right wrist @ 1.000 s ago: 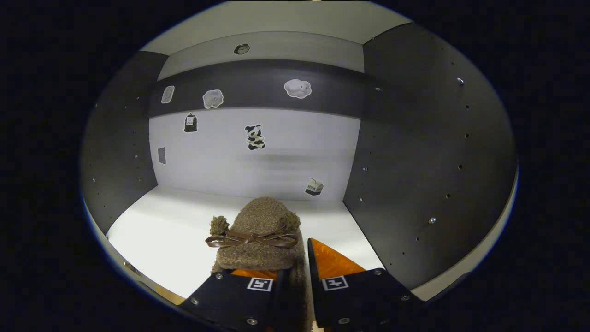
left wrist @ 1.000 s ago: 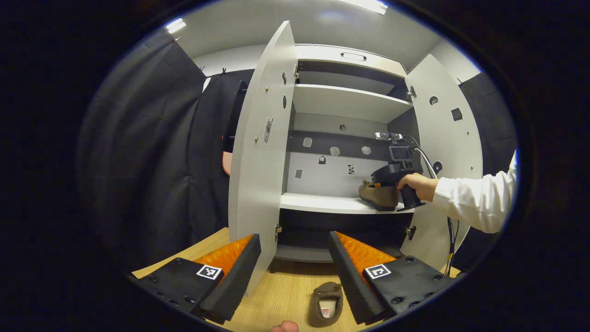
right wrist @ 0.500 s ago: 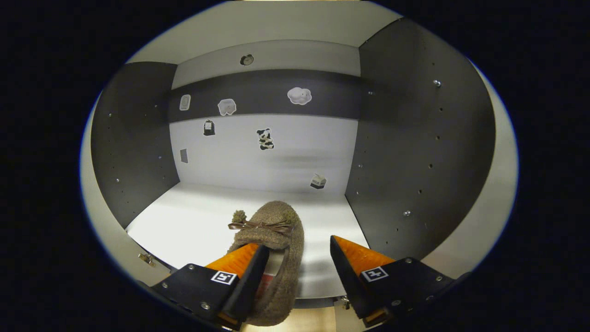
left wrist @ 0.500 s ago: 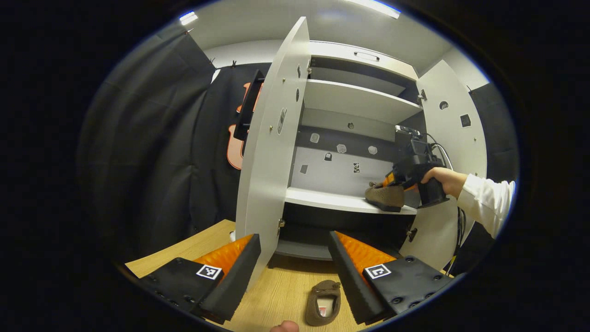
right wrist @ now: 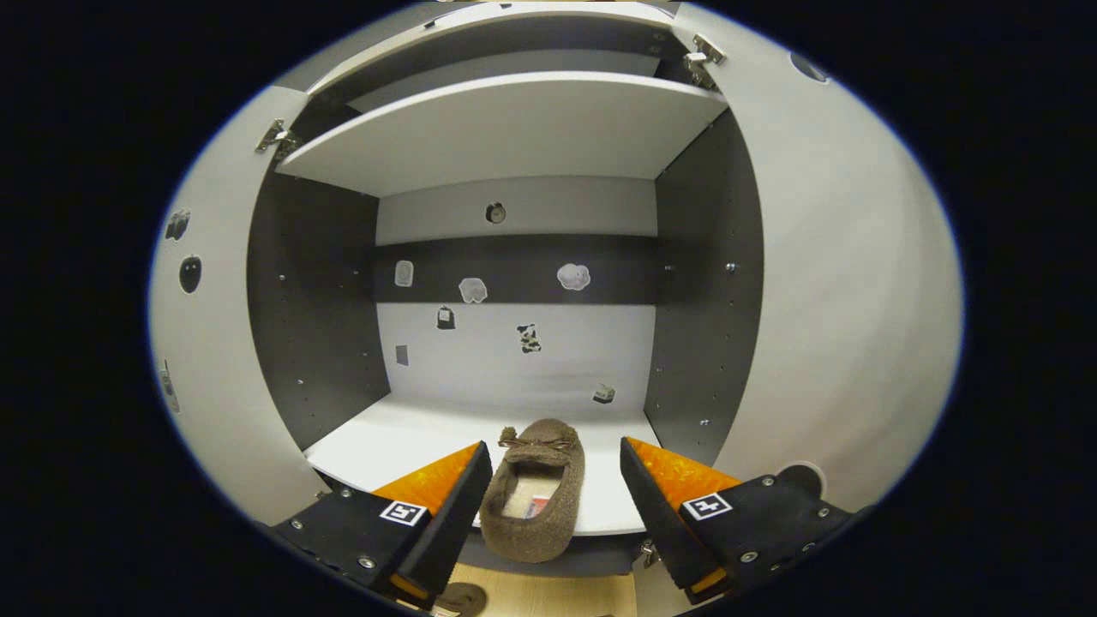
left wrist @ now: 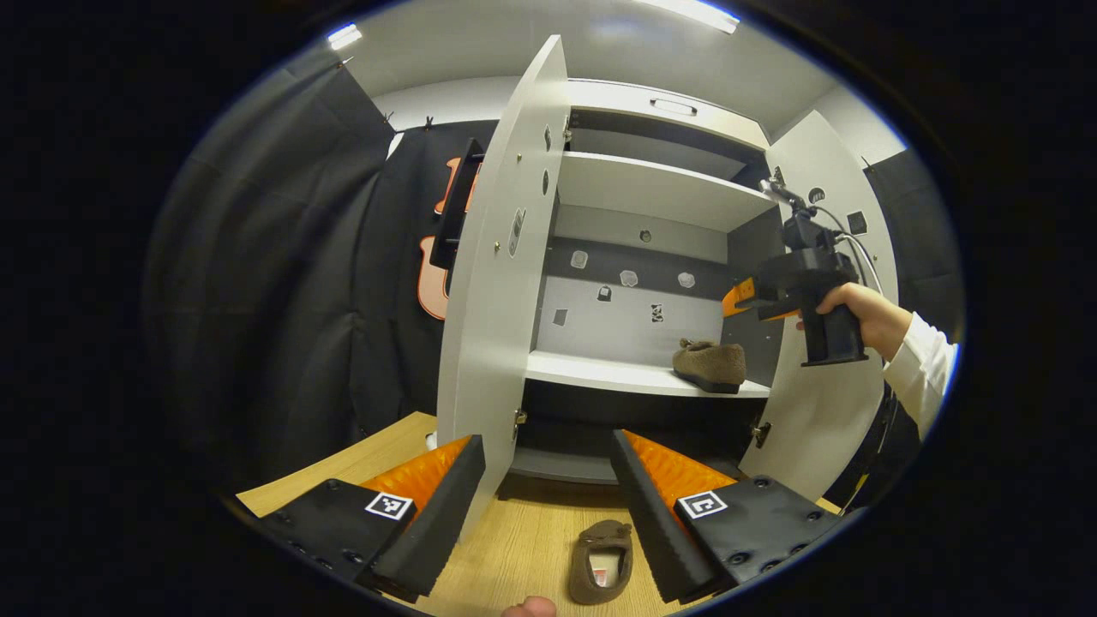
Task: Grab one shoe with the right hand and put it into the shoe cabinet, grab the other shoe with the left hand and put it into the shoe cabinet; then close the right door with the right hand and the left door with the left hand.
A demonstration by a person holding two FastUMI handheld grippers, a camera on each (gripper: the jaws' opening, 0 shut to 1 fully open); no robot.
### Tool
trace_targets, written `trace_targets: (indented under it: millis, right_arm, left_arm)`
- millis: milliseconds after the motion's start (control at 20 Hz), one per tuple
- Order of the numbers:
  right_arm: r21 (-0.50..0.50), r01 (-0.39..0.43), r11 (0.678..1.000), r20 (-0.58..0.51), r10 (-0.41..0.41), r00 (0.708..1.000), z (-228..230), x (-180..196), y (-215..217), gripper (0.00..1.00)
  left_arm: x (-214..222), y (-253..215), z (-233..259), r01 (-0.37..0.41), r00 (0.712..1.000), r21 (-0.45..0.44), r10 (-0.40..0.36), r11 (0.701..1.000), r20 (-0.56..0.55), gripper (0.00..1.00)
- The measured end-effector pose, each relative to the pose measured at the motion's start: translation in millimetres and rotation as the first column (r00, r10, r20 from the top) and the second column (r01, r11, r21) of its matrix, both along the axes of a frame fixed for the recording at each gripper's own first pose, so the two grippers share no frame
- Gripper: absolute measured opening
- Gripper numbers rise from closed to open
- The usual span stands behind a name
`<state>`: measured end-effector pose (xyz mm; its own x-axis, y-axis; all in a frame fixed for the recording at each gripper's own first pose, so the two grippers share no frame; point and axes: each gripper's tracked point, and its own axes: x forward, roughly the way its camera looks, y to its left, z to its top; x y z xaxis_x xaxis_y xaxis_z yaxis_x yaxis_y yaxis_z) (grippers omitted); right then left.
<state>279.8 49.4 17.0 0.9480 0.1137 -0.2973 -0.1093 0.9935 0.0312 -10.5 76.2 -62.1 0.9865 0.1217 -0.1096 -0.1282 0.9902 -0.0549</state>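
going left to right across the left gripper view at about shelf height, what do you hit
black curtain → open left door → cabinet back wall with stickers → brown shoe on the shelf → right gripper → hand holding it → white sleeve

- Left gripper view: two ceiling lamps (left wrist: 686,10) shine at 12 and 11 o'clock; the room is evenly bright.
- The cabinet door (left wrist: 501,283) bends strongly.
- Right gripper view: sharp, soft shadow under the shelf (right wrist: 506,128).
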Motion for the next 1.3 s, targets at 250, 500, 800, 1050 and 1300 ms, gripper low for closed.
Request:
trace_targets:
  millis: [250, 500, 800, 1050, 1300]
  right_arm:
    - [0.017, -0.033, 0.999, 0.104, 0.031, 0.994, 29, -73, 5, 0.93]
    - [-0.012, -0.037, 0.999, 0.131, 0.038, 0.991, 17, -131, -1, 0.93]
    - [0.03, -0.003, 1.0, 0.113, -0.001, 0.994, -19, -195, -12, 0.92]
    - [0.022, -0.002, 1.0, 0.157, -0.002, 0.988, -34, -224, -22, 0.93]
    - [0.062, 0.018, 0.998, 0.16, -0.027, 0.987, -42, -246, -35, 0.93]
  left_arm:
    - [-3, -12, -5, 0.025, 0.999, -0.007, -0.025, 1.0, -0.022, 0.99]
    - [-14, -28, -18, 0.062, 0.996, 0.0, -0.062, 0.998, -0.065, 0.97]
    - [-26, -32, -40, 0.068, 0.991, 0.028, -0.064, 0.997, -0.121, 0.99]
    - [-36, -51, -77, 0.129, 0.961, -0.089, -0.146, 0.988, -0.233, 0.99]
    - [-31, -53, -149, 0.192, 0.894, -0.055, -0.198, 0.98, -0.402, 0.97]
